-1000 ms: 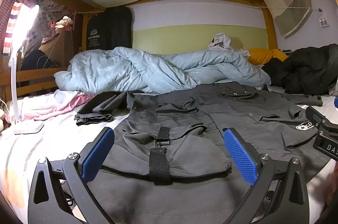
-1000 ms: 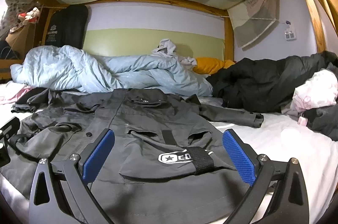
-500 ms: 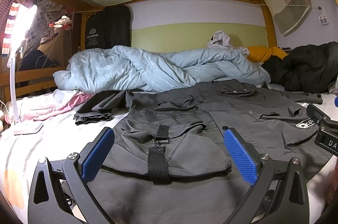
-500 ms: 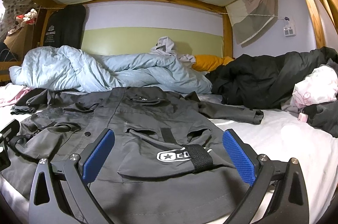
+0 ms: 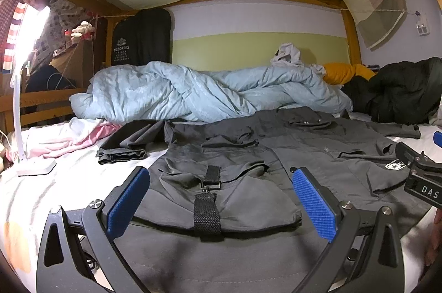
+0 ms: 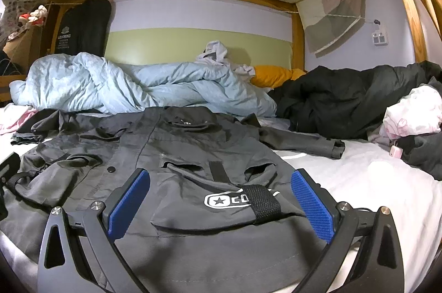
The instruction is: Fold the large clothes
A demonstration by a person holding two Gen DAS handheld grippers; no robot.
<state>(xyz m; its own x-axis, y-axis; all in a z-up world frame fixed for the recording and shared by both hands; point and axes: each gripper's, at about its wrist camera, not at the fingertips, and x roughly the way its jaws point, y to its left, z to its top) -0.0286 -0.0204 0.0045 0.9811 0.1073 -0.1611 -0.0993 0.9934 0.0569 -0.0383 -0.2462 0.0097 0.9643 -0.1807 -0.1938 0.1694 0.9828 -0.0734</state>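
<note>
Holding both grippers spread wide over the grey jacket, we have barely moved since a second ago.

Our left gripper frames a strapped pocket; our right gripper frames the logo pocket. The jacket lies flat on the bed, white lamp left, blue duvet behind, black coat right.

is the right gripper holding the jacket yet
No, the right gripper is open, its blue pads spread wide above the jacket, pinching no cloth.
</note>
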